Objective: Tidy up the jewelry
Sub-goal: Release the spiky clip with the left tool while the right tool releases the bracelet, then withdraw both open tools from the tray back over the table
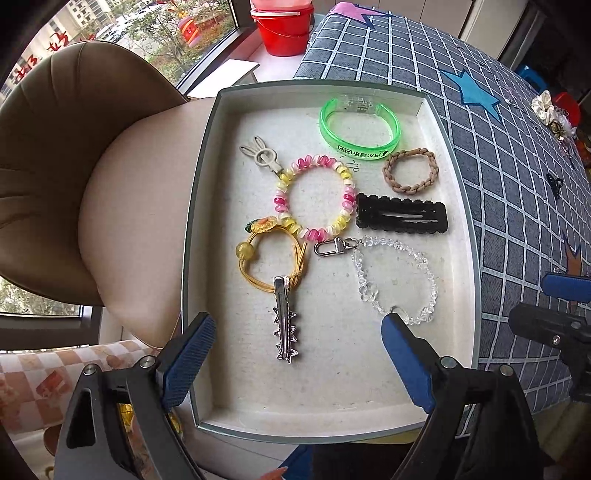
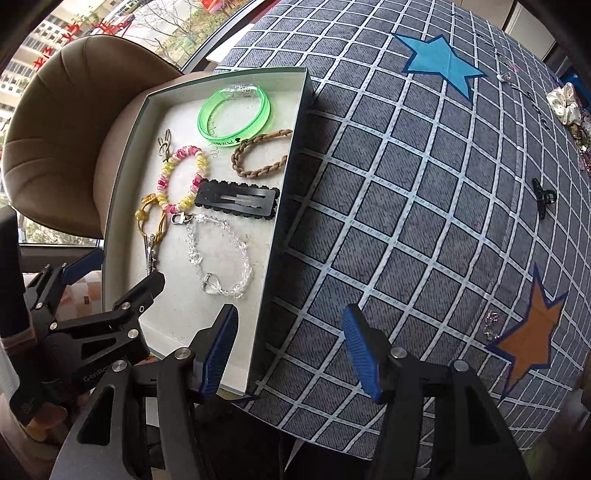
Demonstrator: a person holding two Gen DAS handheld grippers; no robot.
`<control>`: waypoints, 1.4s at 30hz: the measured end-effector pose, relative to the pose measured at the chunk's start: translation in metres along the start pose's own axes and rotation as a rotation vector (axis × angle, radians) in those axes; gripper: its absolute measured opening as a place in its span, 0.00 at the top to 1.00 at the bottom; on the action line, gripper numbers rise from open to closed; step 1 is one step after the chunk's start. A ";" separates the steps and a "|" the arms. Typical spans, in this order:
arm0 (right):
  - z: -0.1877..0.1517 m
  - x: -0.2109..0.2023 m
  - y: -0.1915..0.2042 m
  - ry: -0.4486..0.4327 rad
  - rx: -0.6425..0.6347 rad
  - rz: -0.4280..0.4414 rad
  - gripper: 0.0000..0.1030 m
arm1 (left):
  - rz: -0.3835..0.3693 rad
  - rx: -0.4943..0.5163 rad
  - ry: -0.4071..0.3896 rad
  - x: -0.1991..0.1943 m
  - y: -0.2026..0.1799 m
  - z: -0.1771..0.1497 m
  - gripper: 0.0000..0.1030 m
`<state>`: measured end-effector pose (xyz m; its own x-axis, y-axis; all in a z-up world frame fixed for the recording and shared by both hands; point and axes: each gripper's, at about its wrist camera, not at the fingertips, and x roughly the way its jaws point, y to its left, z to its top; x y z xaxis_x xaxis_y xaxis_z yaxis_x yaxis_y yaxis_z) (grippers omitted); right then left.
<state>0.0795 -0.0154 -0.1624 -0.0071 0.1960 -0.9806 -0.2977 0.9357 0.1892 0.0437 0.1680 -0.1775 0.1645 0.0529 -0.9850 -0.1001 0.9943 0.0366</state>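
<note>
A shallow white-lined box (image 1: pixel 207 192) (image 2: pixel 284 206) sits at the table's left edge. In it lie a green bangle (image 1: pixel 360 125), a pink-yellow spiral tie (image 1: pixel 314 197), a brown braided tie (image 1: pixel 410 170), a black snap clip (image 1: pixel 402 218), a clear bead strap (image 1: pixel 395 278), a yellow cord tie (image 1: pixel 271 254), a silver spiked clip (image 1: pixel 283 319) and a rabbit clip (image 1: pixel 260 158). My left gripper (image 1: pixel 297 363) is open and empty over the box's near end. My right gripper (image 2: pixel 290 352) is open and empty over the box's right wall and the cloth.
The grey checked tablecloth (image 2: pixel 424 184) has blue and orange stars. A black claw clip (image 2: pixel 543 197), a small silver piece (image 2: pixel 491 325) and a pile of scrunchies and jewelry (image 2: pixel 569 107) lie on it. A brown chair (image 1: pixel 74 155) stands left; a red bucket (image 1: pixel 284 29) behind.
</note>
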 end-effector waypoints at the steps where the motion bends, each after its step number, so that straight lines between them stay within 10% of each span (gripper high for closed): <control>1: -0.001 -0.001 0.000 -0.002 -0.004 0.001 0.28 | -0.005 -0.001 0.004 -0.001 0.000 0.000 0.06; 28: -0.016 -0.016 -0.016 -0.059 0.074 -0.012 0.16 | 0.006 0.156 0.004 -0.020 -0.020 0.009 0.00; 42: -0.058 -0.025 -0.092 -0.039 0.308 -0.067 0.16 | -0.016 0.249 -0.022 -0.033 -0.064 0.019 0.00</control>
<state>0.0518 -0.1229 -0.1580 0.0415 0.1360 -0.9898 0.0070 0.9906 0.1364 0.0635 0.1048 -0.1443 0.1860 0.0362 -0.9819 0.1468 0.9871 0.0642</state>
